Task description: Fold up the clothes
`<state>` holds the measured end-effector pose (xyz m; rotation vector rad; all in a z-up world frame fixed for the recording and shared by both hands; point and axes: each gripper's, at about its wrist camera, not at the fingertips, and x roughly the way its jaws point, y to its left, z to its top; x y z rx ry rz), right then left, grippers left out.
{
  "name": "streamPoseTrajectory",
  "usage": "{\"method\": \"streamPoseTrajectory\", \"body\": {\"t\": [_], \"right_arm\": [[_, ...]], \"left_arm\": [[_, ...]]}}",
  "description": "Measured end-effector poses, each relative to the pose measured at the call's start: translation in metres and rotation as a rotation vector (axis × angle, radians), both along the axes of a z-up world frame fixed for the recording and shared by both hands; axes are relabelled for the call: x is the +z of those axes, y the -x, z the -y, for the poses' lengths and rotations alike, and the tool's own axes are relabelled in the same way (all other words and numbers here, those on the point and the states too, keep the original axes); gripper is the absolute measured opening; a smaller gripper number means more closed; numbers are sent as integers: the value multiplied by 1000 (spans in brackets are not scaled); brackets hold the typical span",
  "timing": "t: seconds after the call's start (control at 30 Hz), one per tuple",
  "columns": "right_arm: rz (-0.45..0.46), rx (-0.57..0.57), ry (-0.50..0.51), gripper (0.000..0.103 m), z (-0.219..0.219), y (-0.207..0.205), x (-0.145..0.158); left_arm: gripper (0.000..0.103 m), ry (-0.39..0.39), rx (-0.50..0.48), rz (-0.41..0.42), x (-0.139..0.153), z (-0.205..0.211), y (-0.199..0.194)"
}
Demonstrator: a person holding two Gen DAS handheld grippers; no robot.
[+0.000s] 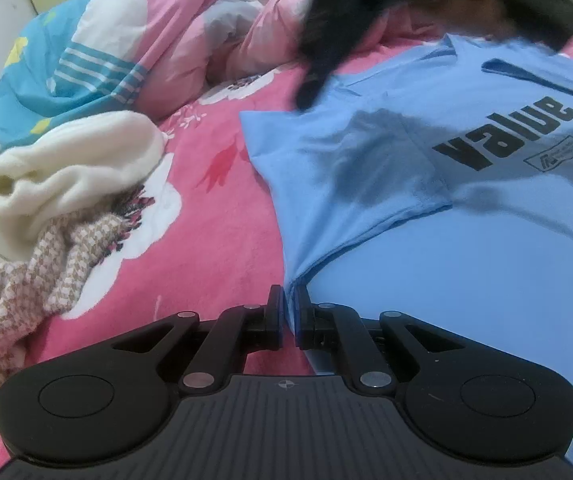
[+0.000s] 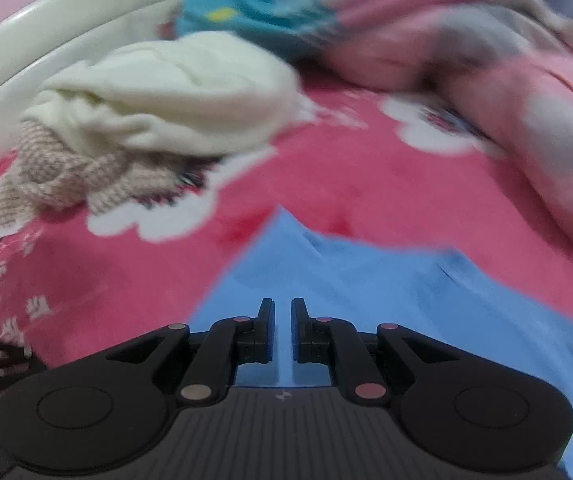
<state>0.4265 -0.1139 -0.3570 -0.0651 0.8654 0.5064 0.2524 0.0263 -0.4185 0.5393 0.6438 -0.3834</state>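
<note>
A light blue T-shirt (image 1: pixel 426 208) printed "value" lies flat on a pink flowered bedspread (image 1: pixel 214 216), its sleeve folded across the chest. My left gripper (image 1: pixel 289 312) is shut on the shirt's side edge, which bunches between the pads. The right gripper shows blurred and dark at the top of the left wrist view (image 1: pixel 326 52), over the shirt's shoulder. In the right wrist view, my right gripper (image 2: pixel 283 320) hovers over the blue shirt (image 2: pixel 386 300), jaws a narrow gap apart with nothing between them. That view is motion-blurred.
A cream knit garment (image 1: pixel 66 168) and a beige houndstooth scarf (image 1: pixel 38 272) lie heaped at the left. A rumpled pink, blue and grey quilt (image 1: pixel 134 40) fills the back. A white bed frame (image 2: pixel 46 32) shows at the right wrist view's upper left.
</note>
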Motion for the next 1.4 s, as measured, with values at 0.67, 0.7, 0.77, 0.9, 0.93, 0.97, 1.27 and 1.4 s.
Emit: {"method": "streamPoseTrajectory", "body": {"t": [0.67,0.7,0.77,0.9,0.93,0.97,1.27,1.4], "right_arm": [[-70,-209,-86,8,30,17,27],[-98,-193,-85,8,27,26,26],[-139,-147,-68,8,16,40,20],[-206,-96,-14,8,-4,55,-5],[-219,-97,-13,8,-4,59,-8],[-224,-100,-14,8,-3,65,-8],[-263,-124,-24,8,9,112,-8],[-262,-155,-45,8,18,135,-2]], "left_arm": [[7,176,1,-53,21,-30,4],[7,196,9,-57,26,-33,4],[9,234,27,-51,36,-38,4],[10,293,30,-30,47,-35,-4],[10,298,24,-29,46,-31,-9],[10,303,17,-28,45,-27,-15],[20,303,-62,-70,31,2,-30],[22,306,-10,-101,42,-3,-13]]}}
